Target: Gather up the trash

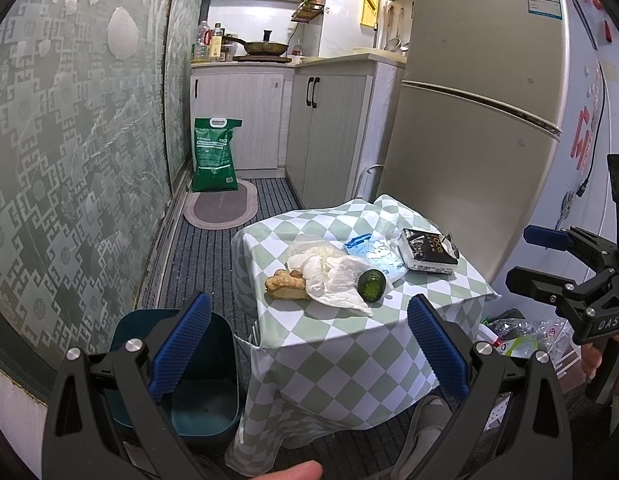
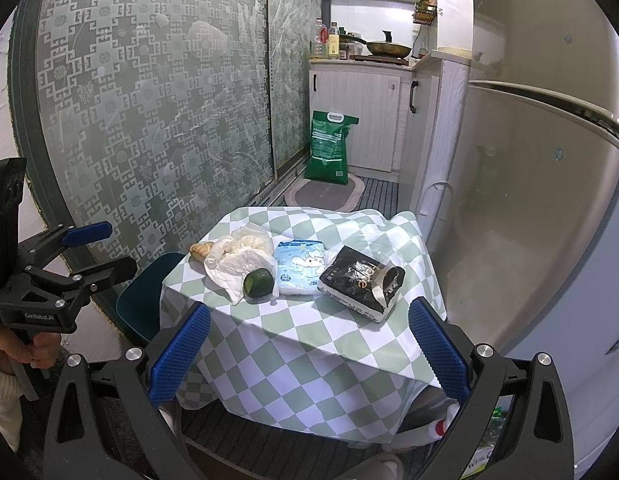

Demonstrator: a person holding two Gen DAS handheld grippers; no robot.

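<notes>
On the checkered table (image 1: 341, 344), crumpled wrapper (image 1: 333, 280), perhaps tissue, both grippers' fingers (image 1: 181, 344) apart.

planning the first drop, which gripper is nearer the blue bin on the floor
Left. The left gripper hangs open just above and beside the blue bin, at the table's left side. The right gripper, also open, faces the table's other corner, further away.

On the tabletop (image 2: 309, 340), left to right, lie bread (image 2: 201, 250), plastic bag (image 2: 233, 264), cucumber (image 2: 258, 283), wipes pack (image 2: 300, 266), tissue pack (image 2: 361, 280); a bin (image 1: 205, 392) stands left, below.
</notes>
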